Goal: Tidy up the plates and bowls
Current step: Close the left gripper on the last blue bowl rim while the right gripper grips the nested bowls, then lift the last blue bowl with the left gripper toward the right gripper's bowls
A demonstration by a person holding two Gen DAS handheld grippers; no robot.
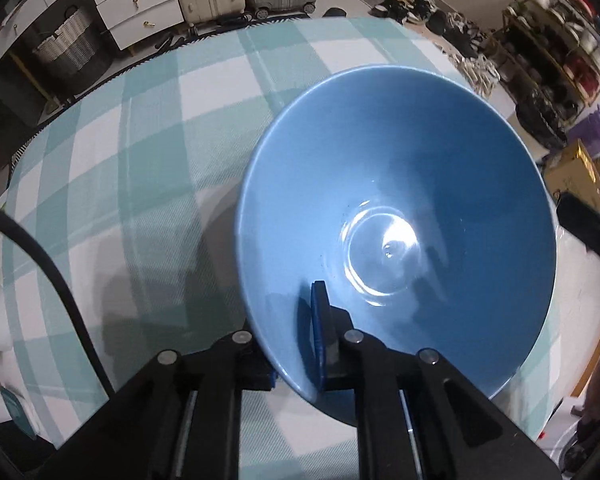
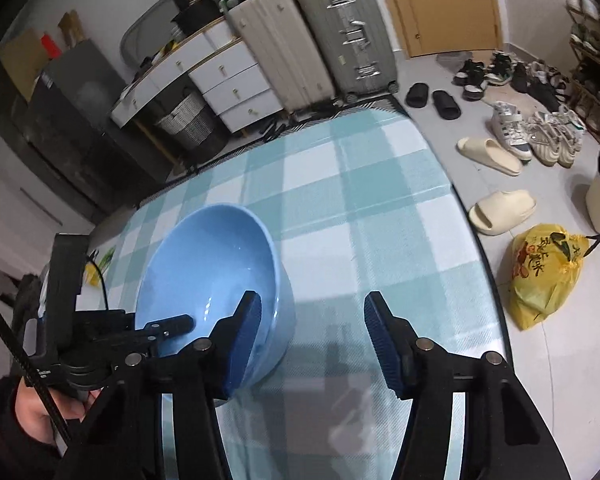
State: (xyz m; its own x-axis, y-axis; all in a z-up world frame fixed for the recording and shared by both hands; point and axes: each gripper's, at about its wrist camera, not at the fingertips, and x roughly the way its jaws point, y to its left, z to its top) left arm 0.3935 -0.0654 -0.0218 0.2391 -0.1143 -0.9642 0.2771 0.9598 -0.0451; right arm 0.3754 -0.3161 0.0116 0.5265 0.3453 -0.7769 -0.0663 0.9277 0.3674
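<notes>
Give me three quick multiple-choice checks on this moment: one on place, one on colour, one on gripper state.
1. Where does the bowl sit?
A. on the checked tablecloth
B. on the floor
C. on a suitcase

2. What colour is the bowl?
A. white
B. blue
C. yellow

3. How does the left gripper stand?
A. wide open above the cloth
B. out of view
C. jaws clamped on the bowl's near rim

Answers: 1 A, the cloth lies under and around it. 2 B, blue inside and out in both views. 3 C, one pad sits inside the rim, the other outside.
</notes>
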